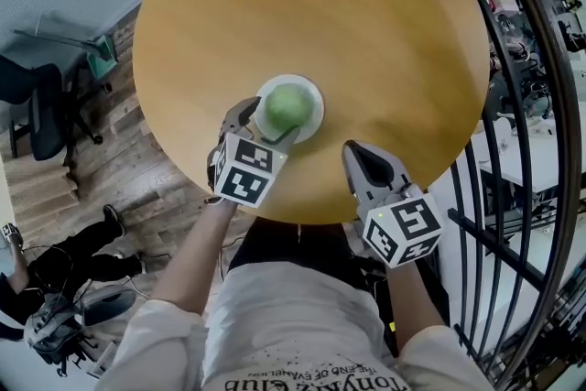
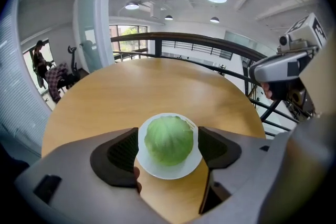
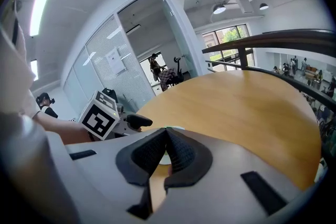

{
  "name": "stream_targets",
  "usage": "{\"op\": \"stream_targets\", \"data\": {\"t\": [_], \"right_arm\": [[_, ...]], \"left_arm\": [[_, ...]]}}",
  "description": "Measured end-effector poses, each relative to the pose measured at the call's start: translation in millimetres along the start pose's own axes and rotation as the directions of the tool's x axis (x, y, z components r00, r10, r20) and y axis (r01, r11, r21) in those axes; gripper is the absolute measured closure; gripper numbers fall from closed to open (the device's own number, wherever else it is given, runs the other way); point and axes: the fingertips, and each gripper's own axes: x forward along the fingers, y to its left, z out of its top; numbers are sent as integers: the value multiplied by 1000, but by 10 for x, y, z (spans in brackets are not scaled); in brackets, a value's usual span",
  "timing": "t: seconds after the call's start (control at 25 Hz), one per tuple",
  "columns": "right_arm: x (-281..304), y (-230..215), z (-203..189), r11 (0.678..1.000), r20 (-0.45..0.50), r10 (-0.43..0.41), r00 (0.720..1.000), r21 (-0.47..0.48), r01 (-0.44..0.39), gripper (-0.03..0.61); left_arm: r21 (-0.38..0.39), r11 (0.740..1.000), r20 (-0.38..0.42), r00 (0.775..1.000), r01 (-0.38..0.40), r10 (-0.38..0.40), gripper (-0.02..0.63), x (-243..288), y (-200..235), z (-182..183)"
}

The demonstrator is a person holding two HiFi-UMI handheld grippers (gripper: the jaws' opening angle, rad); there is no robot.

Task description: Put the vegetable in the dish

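Note:
A round green cabbage (image 1: 288,106) sits in a small white dish (image 1: 316,120) on the near part of a round wooden table (image 1: 366,14). My left gripper (image 1: 265,127) hovers over the dish's near-left side, open. In the left gripper view the cabbage (image 2: 169,140) and the dish (image 2: 168,172) show between the two dark pads (image 2: 122,153), and neither pad touches them. My right gripper (image 1: 353,151) is at the table's near edge, to the right of the dish. It is shut, pads (image 3: 178,150) together with nothing between them. The left gripper's marker cube (image 3: 100,119) shows in the right gripper view.
A black metal railing (image 1: 513,151) curves round the table's right side. Left of the table are a wooden floor with a dark office chair (image 1: 41,110) and a seated person (image 1: 55,279). The table's far half is bare wood.

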Motion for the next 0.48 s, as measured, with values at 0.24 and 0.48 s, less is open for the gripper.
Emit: {"op": "stream_targets", "data": {"t": [0.24,0.48], "right_arm": [[-158,55,161,999,30,-9,999,-43,11,557],[-363,159,203,997,49,-12,999,-76,15,557]], "left_arm": [[-21,1000,68,997,-20,22,351,-339,-20,101],[-8,1000,135,990,-29,30,429,-652,-235,195]]}}
